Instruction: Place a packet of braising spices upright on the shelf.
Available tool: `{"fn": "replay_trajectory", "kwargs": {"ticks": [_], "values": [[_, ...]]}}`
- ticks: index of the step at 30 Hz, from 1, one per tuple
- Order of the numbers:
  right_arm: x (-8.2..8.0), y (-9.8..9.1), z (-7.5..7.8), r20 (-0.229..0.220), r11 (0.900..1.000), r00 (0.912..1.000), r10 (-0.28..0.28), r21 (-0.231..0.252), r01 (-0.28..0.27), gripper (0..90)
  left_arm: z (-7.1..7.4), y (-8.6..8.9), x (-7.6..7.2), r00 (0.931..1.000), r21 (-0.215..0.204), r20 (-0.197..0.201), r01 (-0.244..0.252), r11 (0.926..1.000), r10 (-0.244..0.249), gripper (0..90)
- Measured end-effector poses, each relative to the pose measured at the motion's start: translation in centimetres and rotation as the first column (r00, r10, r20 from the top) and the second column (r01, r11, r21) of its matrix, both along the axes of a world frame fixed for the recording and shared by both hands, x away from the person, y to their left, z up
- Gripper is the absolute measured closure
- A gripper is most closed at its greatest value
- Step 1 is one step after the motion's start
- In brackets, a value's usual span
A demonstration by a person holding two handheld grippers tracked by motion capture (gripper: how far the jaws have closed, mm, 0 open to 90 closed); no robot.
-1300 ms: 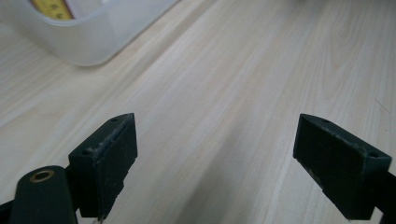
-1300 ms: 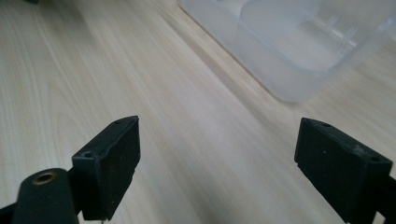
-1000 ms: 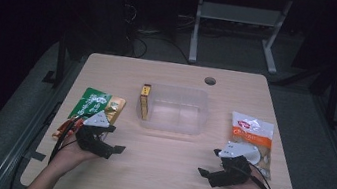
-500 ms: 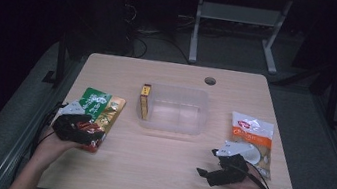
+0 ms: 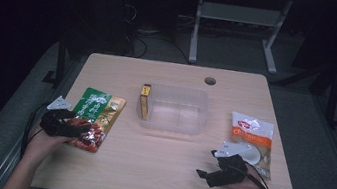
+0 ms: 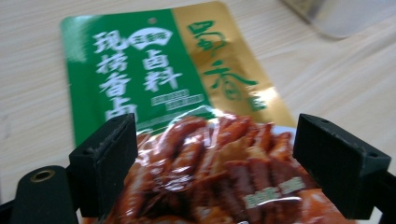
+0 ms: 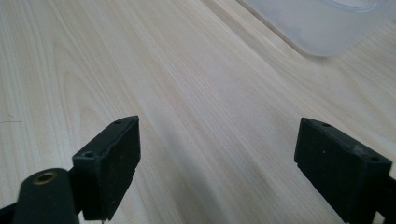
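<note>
High view: green-and-gold foil food pouch (image 5: 94, 119) near the desk's (image 5: 159, 174) left edge, left gripper (image 5: 68, 127) over its near end; right gripper (image 5: 211, 169) by the near right corner.
Left gripper view: jaws released, straddling the pouch (image 6: 187, 116).
Right gripper view: jaws released over bare wood.

Left gripper (image 5: 81, 128) now farther left, over the green-gold snack pouch (image 5: 95, 118).

Tub (image 5: 174, 109) at desk (image 5: 155, 168) centre; small box (image 5: 144, 101) touching its left wall. Sauce pouch (image 5: 96, 116) at left, under left claw (image 5: 81, 128). Snack bag (image 5: 252, 137) at right.
</note>
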State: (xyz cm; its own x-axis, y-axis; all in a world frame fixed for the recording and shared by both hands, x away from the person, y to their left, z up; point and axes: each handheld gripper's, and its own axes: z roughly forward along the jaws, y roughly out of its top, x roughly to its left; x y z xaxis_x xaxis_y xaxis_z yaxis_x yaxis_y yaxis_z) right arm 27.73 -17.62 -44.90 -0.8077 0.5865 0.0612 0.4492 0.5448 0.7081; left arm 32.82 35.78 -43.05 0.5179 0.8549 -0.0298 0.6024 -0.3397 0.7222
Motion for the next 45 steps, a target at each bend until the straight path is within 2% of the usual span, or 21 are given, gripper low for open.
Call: {"fn": "replay_trajectory", "kwargs": {"ticks": [8, 11, 21, 31, 40, 41, 45], "values": [[0.1, 0.1, -0.1, -0.004, 1.0000, 1.0000, 0.003, -0.008, -0.003, 14.1, -1.1, 1.7, 0.8, 0.9980, 0.006, -0.028, -0.056, 0.9984, 0.056, 13.2], [0.2, 0.0, -0.2, 0.001, 0.9999, 1.0000, 0.004, -0.012, -0.004, 14.1, -1.5, 2.2, 1.1, 0.9961, -0.021, -0.044, -0.077, 0.9968, 0.076, 13.2], [0.2, 0.1, -0.2, 0.003, 0.9997, 1.0000, 0.008, -0.021, -0.008, 14.1, -3.0, 2.6, 1.8, 0.9881, 0.002, -0.097, -0.120, 0.9928, 0.120, 12.0], [0.1, 0.1, -0.2, 0.004, 0.9995, 1.0000, 0.004, -0.031, -0.004, 14.1, -3.4, 2.9, 2.0, 0.9840, -0.017, -0.108, -0.145, 0.9894, 0.142, 10.8], [0.1, 0.1, -0.3, 0.006, 0.9993, 1.0000, 0.003, -0.038, -0.003, 14.1, -3.4, 2.4, 1.9, 0.9820, 0.002, -0.100, -0.161, 0.9870, 0.160, 11.8], [0.1, 0.1, -0.2, -0.004, 0.9993, 1.0000, -0.006, -0.037, 0.006, 14.1, -3.4, 2.4, 1.9, 0.9823, 0.008, -0.098, -0.160, 0.9871, 0.160, 12.9], [0.1, 0.2, -0.2, 0.009, 0.9994, 1.0000, -0.001, -0.036, 0.002, 14.1, -3.3, 2.2, 1.8, 0.9813, 0.023, -0.090, -0.168, 0.9855, 0.170, 17.2]]}}
